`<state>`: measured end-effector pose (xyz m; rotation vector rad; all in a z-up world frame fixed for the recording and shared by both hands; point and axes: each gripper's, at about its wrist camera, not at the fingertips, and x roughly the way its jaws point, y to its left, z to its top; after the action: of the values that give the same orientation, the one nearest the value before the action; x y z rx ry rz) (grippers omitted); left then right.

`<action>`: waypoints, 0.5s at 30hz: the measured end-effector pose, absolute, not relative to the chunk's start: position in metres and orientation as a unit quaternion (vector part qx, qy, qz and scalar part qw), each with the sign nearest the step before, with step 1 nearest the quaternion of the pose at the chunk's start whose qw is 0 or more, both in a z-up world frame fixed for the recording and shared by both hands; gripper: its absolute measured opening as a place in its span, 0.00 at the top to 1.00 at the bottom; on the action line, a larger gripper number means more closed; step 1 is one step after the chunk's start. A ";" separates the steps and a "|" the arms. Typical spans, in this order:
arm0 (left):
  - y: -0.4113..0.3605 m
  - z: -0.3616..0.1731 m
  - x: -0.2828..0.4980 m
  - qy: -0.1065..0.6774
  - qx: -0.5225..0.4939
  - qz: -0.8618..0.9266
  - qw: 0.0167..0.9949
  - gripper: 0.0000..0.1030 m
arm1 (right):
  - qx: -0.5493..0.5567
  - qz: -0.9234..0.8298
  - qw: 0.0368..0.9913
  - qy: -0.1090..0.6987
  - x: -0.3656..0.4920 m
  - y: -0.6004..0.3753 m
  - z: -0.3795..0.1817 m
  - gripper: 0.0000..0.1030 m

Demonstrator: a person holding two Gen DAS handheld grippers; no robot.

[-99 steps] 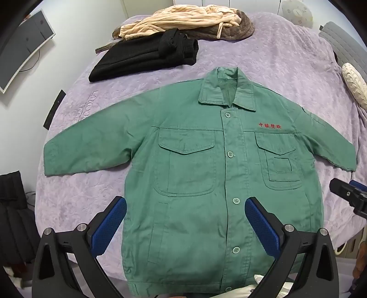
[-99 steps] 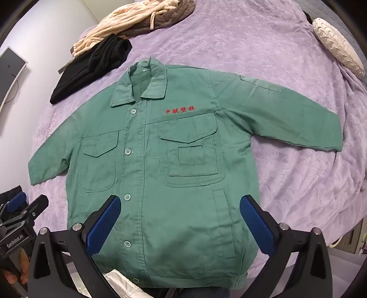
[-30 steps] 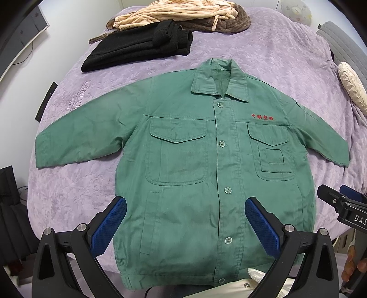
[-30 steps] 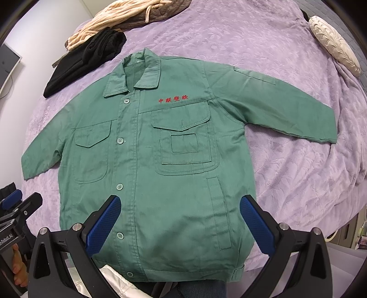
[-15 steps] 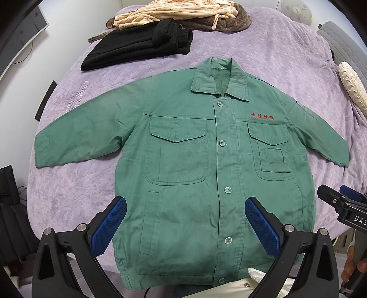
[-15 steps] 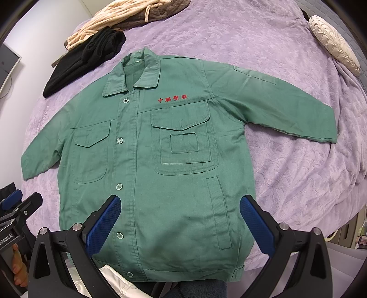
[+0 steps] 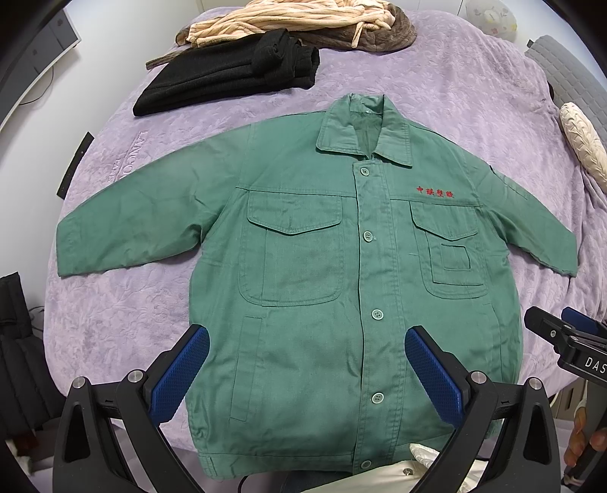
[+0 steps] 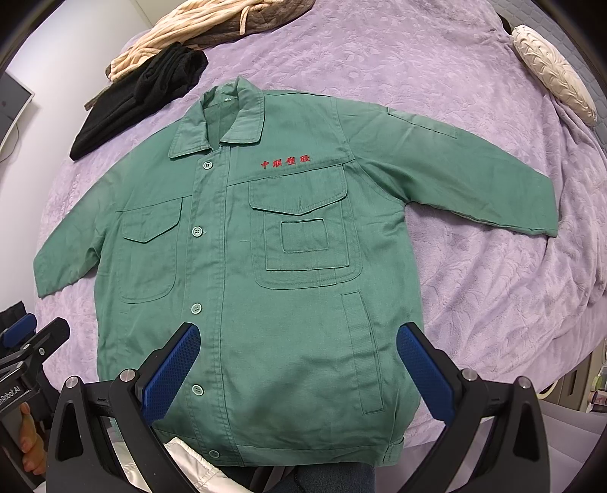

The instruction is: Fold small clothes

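Left wrist view: buttoned green cotton work jacket (image 7: 303,273) flat, unfolded on purple quilted bedspread (image 7: 436,76); left gripper (image 7: 307,373) and right gripper (image 8: 297,364) both spread wide, empty, above jacket's hem

A home bedroom, a bed under a quilted lavender bedspread (image 7: 436,76), folded black clothing (image 7: 227,76) and a beige and brown heap of garments (image 7: 303,19) at its far end, a cream cushion (image 8: 550,64) at one side, perhaps a monitor (image 7: 34,57) against the white wall.
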<state>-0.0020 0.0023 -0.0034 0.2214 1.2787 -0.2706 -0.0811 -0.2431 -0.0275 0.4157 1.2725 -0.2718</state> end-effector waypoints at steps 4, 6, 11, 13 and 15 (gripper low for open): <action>0.002 -0.003 -0.002 0.594 0.103 -0.126 0.788 0.00 | 0.191 -0.126 0.776 0.588 -0.081 -0.243 -0.027 0.00; 0.003 -0.003 -0.002 0.594 0.103 -0.126 0.788 0.00 | 0.191 -0.126 0.775 0.589 -0.081 -0.243 -0.027 0.00; 0.003 -0.003 -0.002 0.594 0.102 -0.126 0.788 0.00 | 0.191 -0.126 0.775 0.588 -0.082 -0.243 -0.028 0.00; 0.003 -0.005 -0.004 0.594 0.103 -0.125 0.788 0.00 | 0.191 -0.126 0.775 0.589 -0.081 -0.243 -0.027 0.00; 0.003 -0.004 -0.004 0.594 0.103 -0.126 0.788 0.00 | 0.191 -0.126 0.775 0.589 -0.081 -0.243 -0.027 0.00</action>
<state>-0.0035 0.0029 -0.0045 0.2212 1.2805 -0.2707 -0.0805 -0.2431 -0.0274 0.4139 1.2747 -0.2725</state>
